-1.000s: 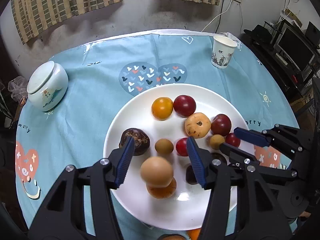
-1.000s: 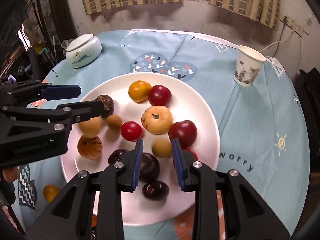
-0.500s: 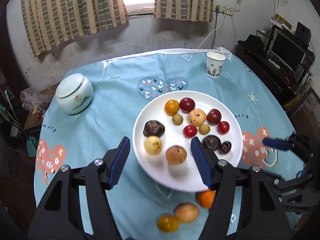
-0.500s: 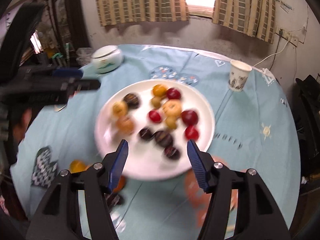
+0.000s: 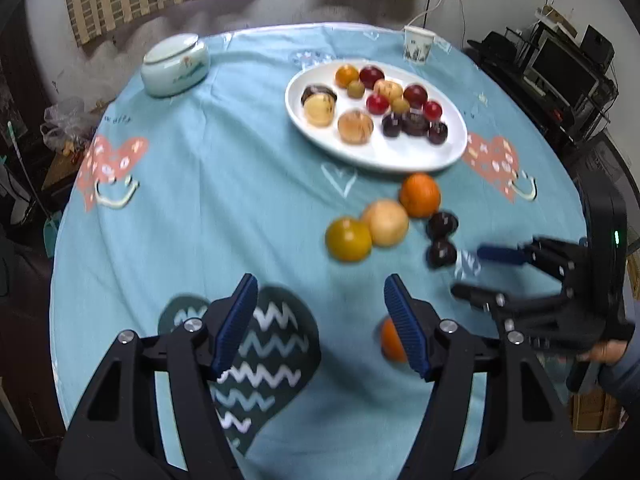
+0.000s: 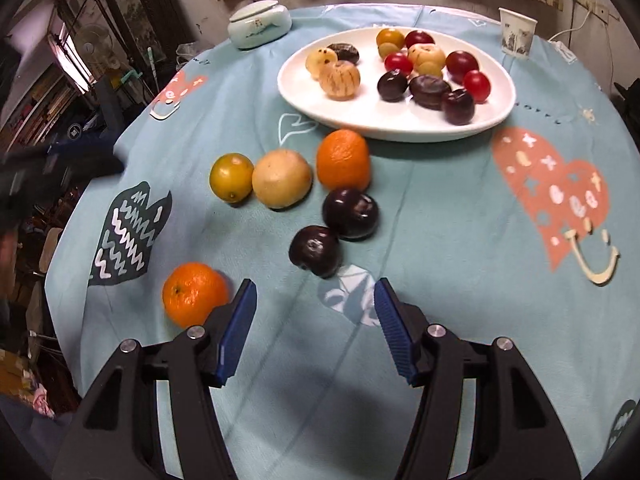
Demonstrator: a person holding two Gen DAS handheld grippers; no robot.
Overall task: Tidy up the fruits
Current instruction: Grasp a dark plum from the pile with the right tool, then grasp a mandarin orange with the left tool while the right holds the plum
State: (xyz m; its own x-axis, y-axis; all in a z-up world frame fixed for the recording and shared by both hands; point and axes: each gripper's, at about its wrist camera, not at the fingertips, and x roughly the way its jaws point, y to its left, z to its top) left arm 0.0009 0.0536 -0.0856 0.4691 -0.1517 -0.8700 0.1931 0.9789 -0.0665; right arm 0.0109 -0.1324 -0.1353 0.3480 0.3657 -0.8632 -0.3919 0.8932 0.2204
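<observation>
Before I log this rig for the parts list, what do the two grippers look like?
Both match: the left gripper and right gripper have black angular frames, silver screws and blue ribbed pads. The right one shows a green light and a grey sleeve.

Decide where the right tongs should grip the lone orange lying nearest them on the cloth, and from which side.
Grip the lone orange across its widest middle, coming down from above. It is round, so any lower or higher grip may slip. It lies apart from the other fruit, so both fingers have room. The right tongs are open and need to shift left.
</observation>
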